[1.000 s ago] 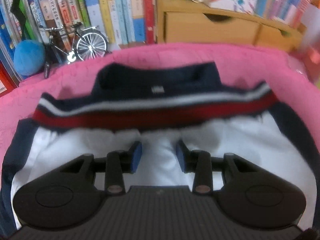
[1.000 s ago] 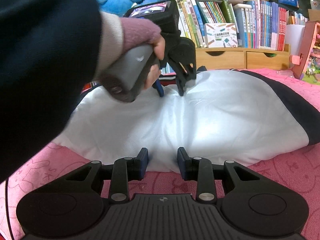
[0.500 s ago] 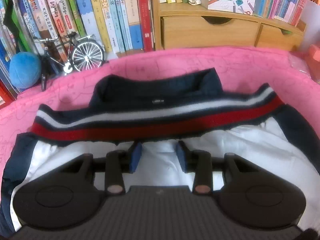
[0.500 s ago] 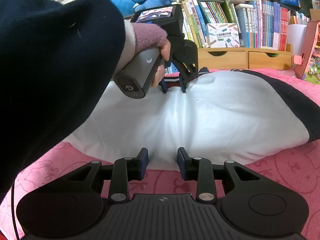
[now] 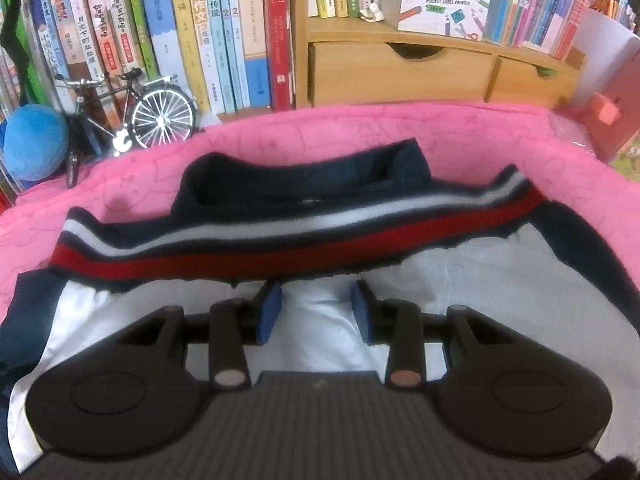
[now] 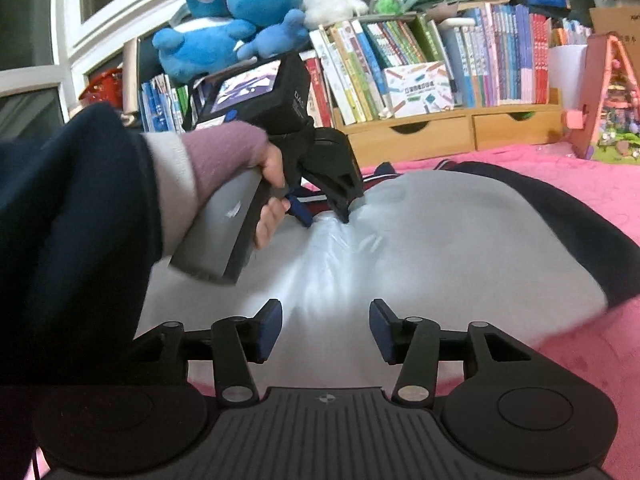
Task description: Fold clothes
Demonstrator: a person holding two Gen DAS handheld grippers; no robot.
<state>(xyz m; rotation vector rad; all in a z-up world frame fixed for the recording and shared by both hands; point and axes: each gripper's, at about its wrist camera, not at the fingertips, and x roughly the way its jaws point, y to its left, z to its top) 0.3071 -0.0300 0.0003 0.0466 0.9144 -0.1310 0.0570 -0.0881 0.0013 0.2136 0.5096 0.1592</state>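
- L gripper [image 6: 326, 216] seems to pinch a ridge mid-jacket [image 6: 460, 248], view's blurry
- R gripper [image 6: 326, 330] jaws just spread, near hem, nothing pinched
- next imo: grab hem, fold toward collar [image 5: 308, 184]

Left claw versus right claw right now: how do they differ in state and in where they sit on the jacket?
The left claw is shut on a ridge of the white jacket; the right claw has just been opening, fabric between its pads unpressed. The left claw sits by the striped band; the right claw sits at the jacket's near edge. Both have blue pads.
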